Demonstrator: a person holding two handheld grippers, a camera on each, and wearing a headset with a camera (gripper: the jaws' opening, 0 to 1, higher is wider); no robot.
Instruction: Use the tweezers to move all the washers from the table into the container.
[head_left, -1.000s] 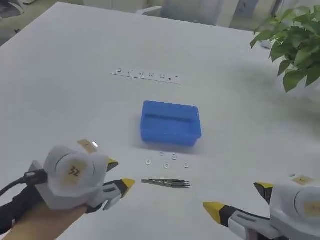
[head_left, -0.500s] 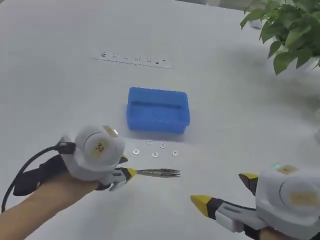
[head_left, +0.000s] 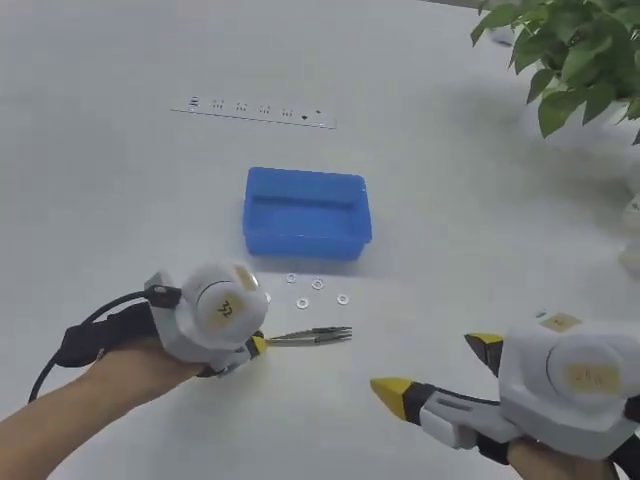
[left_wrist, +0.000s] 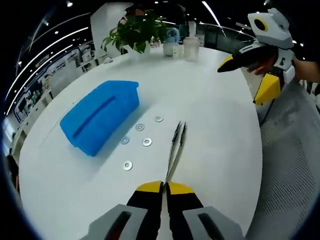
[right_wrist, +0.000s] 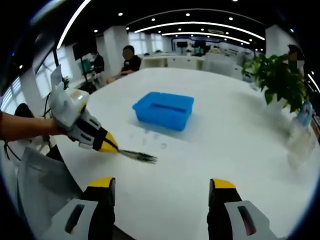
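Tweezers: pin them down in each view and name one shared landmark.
Head view: tweezers lower centre, below the washers.
Left gripper view: tweezers at centre, rising from the shut jaws.
Right gripper view: tweezers left of centre.
Shared landmark: blue container, just beyond them.

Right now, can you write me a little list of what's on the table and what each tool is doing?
left tool: shut on the back end of the tweezers
right tool: open, holding nothing
washers: five, loose on the table, between the tweezers and the blue container
blue container: upright, just beyond the washers
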